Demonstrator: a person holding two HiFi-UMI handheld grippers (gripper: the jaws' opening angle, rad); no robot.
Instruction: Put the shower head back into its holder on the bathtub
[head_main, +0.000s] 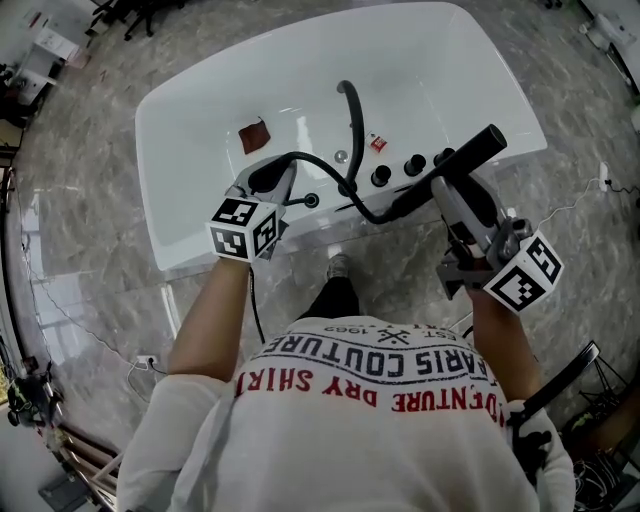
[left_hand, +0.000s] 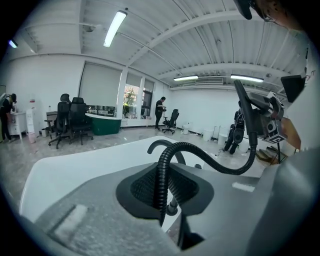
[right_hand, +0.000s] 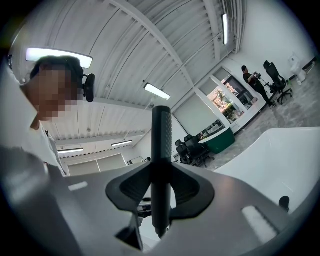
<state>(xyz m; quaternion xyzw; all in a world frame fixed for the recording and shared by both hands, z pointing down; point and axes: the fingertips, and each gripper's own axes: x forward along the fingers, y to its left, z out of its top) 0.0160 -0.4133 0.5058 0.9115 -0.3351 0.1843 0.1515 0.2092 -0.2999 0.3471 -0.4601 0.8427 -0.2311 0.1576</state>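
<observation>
A grey marbled floor (head_main: 90, 200) fills the head view, and a white bathtub (head_main: 180, 130) lies across the upper middle of the frame. Your white printed shirt (head_main: 370, 400) takes up the bottom. Your right gripper (head_main: 447, 188), at centre right, is clamped on the shower head (head_main: 478, 148), a slim black wand. The wand slants toward the upper right over the tub's near rim, just right of three black knobs (head_main: 413, 163). In the right gripper view the wand (right_hand: 161, 150) stands upright between the pads, which press on it from both sides. Your left gripper (head_main: 268, 180), at centre left over the near rim, is closed on the black ribbed hose (head_main: 318, 162). From there the hose loops down and right to the wand's lower end. In the left gripper view the hose (left_hand: 200, 152) rises out of the closed jaws and arches toward the right. A curved black spout (head_main: 350, 100) reaches over the basin. Just right of the left gripper, a small round fitting (head_main: 311, 200) sits on the rim; you cannot tell whether it is the holder. A reddish-brown patch (head_main: 255, 135) lies in the basin.
</observation>
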